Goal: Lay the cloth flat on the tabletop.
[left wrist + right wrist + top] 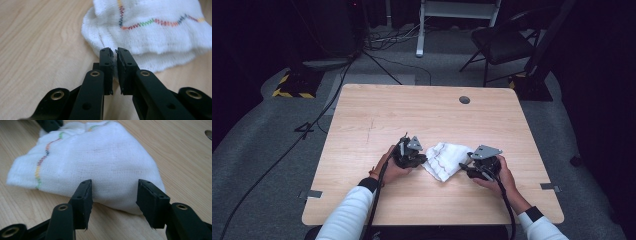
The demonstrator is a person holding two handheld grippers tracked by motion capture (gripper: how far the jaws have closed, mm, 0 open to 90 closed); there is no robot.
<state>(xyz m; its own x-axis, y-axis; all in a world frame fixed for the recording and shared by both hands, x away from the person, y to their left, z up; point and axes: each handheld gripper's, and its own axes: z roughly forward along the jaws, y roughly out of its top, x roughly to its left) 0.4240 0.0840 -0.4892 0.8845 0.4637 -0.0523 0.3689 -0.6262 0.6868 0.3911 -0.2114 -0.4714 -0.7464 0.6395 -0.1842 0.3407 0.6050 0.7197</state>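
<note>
My table [377, 115] is a square top of pale wood grain, standing on grey carpet; a round grey grommet [464, 100] sits in its far side; a white folded cloth [444, 159] with a wavy multicoloured stitch line lies bunched on the near half, towards me

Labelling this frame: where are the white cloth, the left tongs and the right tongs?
white cloth [445, 159]: high view, middle of the fabric.
left tongs [114, 53]: left gripper view, between the tips.
right tongs [114, 183]: right gripper view, between the tips.
</note>
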